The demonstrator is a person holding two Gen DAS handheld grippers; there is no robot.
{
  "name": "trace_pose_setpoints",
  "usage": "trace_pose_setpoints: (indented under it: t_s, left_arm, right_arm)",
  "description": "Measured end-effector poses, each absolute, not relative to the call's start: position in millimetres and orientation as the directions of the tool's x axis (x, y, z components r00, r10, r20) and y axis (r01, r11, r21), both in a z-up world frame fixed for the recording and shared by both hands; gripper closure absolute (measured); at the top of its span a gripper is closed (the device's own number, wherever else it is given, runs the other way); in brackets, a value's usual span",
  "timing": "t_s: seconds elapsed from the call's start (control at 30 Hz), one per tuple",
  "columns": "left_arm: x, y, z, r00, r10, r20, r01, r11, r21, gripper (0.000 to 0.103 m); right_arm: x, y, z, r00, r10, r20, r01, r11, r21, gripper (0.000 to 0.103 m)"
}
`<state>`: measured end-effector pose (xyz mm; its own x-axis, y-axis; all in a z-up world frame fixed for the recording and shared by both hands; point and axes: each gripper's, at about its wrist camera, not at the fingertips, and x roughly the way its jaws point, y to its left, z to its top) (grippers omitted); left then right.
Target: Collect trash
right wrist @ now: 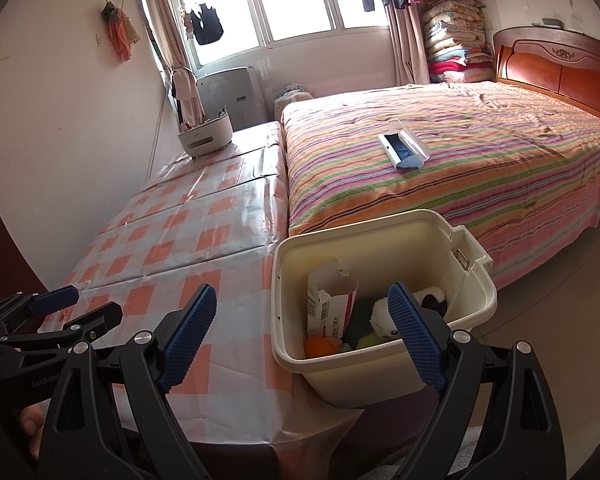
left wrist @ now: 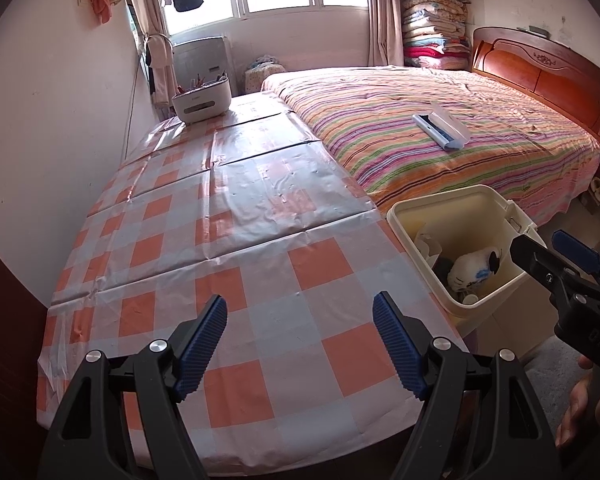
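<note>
The checked counter lies bare; the trash bin sits at its right edge, nearest the right gripper, both grippers' jaws apart, empty.

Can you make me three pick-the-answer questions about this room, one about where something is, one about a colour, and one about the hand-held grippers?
1. Where does the cream bin stand?
A. On the bed
B. Beside the checked table, at the foot of the bed
C. Under the window

2. What colour are the squares on the tablecloth?
A. Orange and white
B. Green and black
C. Purple and yellow

3. How are the left hand-held gripper and the right hand-held gripper?
A. Both shut on trash
B. One holds a box
C. Both open, holding nothing

Answers:
1 B, the bin's rim sits between the table edge and the striped bed.
2 A, the cloth shows orange and white checks.
3 C, each wrist view shows its blue pads wide apart with nothing between them.
</note>
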<state>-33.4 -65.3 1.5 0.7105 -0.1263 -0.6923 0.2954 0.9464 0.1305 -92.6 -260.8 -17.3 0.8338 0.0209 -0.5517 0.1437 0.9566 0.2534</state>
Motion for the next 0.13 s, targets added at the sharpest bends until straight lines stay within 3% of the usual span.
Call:
trace_pose_setpoints:
  t_s: [0.13]
  left_arm:
    - [-33.0, -63.1, 2.5, 0.712, -0.131, -0.690, 0.292, 0.949, 0.122, 0.030]
  right_arm:
    - [-92.2, -260.8, -19.1, 0.831, 0.022, -0.555, 0.143, 0.957, 0.253, 0.017]
